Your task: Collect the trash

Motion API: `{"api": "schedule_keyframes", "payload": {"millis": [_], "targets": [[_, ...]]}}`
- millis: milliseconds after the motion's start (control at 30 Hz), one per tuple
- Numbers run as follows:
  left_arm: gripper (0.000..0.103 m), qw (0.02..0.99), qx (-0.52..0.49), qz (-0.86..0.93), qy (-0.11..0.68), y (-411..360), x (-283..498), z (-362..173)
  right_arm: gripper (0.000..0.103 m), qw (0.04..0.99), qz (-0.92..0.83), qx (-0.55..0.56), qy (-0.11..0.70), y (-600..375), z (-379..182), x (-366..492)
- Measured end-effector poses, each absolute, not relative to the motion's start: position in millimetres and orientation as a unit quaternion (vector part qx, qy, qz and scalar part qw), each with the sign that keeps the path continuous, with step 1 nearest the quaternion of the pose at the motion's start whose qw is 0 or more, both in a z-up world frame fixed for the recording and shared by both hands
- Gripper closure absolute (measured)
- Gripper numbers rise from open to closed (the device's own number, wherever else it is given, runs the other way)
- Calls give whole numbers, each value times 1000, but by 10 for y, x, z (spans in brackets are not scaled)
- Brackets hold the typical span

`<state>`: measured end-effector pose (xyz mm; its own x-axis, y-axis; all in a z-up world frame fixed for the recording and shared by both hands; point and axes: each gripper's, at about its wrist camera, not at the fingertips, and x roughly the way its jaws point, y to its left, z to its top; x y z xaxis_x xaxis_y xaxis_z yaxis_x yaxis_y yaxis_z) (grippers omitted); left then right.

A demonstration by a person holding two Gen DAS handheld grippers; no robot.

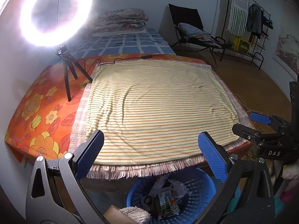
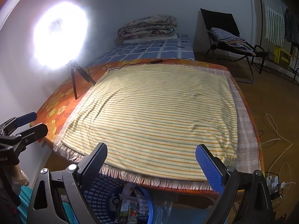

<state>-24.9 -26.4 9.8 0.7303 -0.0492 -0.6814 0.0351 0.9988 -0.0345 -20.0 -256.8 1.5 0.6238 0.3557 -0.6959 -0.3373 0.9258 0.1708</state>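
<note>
Both the left gripper (image 1: pixel 151 155) and right gripper (image 2: pixel 151 166) hang wide and empty over the table's near edge (image 1: pixel 142 169), the trash (image 1: pixel 166 197) directly below in the blue basket (image 1: pixel 198 188).

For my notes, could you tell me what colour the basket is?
Blue basket, clearest in the left wrist view.

"DAS" in white on right gripper (image 1: pixel 260 120) body; other print unreadable.
</note>
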Motion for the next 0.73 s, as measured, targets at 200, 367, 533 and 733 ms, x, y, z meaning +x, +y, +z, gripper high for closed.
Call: {"api": "schedule_keyframes", "payload": {"millis": [200, 367, 533, 733], "targets": [[1, 929, -10, -21, 370, -281, -254, 88, 6, 900, 191, 7, 391, -2550, -3, -216], [1, 929, -6, -17, 369, -284, -267, 88, 6, 900, 191, 7, 391, -2542, -2, -225], [1, 930, -4, -15, 368, -280, -273, 86, 6, 898, 194, 3, 394, -2527, -5, -230], [1, 930, -3, -14, 368, -281, -283, 84, 6, 897, 194, 3, 397, -2527, -15, -230]]}}
